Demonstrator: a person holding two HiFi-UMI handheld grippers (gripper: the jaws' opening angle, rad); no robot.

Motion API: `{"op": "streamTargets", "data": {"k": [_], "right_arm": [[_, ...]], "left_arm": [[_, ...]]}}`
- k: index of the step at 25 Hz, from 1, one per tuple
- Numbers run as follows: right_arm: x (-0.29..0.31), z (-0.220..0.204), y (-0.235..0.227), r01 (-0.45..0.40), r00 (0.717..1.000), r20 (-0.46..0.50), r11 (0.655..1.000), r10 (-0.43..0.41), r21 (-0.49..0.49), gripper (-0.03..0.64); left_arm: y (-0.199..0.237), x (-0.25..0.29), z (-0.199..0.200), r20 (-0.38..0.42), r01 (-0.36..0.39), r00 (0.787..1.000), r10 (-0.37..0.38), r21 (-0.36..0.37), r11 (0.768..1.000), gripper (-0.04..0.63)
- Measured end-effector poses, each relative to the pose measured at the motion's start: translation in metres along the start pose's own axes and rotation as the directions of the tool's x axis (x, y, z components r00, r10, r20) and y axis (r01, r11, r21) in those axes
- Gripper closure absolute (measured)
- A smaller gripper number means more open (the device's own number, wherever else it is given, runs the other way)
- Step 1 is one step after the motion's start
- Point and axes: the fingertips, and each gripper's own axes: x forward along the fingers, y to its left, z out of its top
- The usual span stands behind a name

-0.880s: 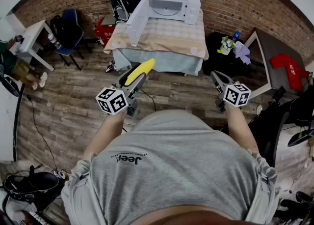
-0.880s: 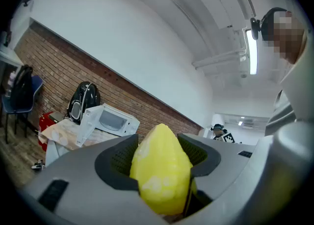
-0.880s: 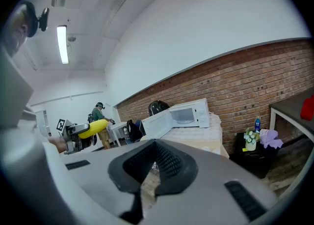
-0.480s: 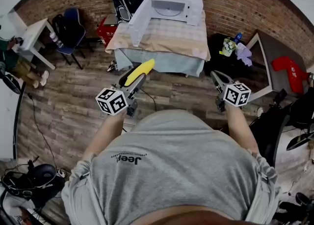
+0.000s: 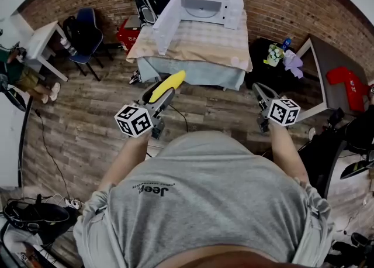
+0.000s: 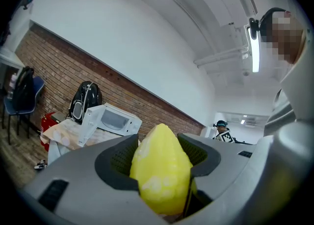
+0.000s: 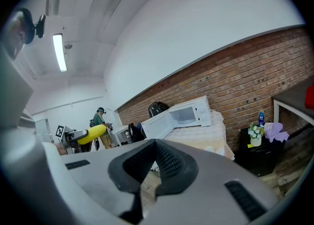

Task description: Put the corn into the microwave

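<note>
Left forearm (image 5: 125,158) and right forearm (image 5: 286,150) both reach out from the torso toward the microwave (image 5: 204,3). Left gripper (image 5: 165,92) is about level, jaws clamped on the corn (image 5: 168,84), whose tip sticks out past the pads toward the microwave. Right gripper (image 5: 260,91) tilts slightly down, jaws closed together with nothing between them. The grippers are well apart, both well short of the microwave.

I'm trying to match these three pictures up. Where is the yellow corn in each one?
Head view: corn left of centre, gripped by the left hand-held gripper.
Left gripper view: bottom centre, filling the space between the jaws.
Right gripper view: small, at the far left.
Shared landmark: the white microwave with its door open.
</note>
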Motion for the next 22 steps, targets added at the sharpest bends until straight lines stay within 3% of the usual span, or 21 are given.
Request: {"op": "streamTargets", "data": {"k": [9, 22], "right_arm": [[0.012, 0.011, -0.024, -0.052, 0.999, -0.009, 0.998, 0.052, -0.019, 0.6], [0.052, 0.06, -0.067, -0.167, 0.986, -0.037, 0.982, 0.165, -0.09, 0.6]], "left_arm": [[-0.011, 0.025, -0.002, -0.002, -0.025, 1.0, 0.025, 0.01, 1.0, 0.341], [-0.047, 0.078, -0.005, 0.024, -0.078, 0.997, 0.078, 0.015, 0.997, 0.339]]}}
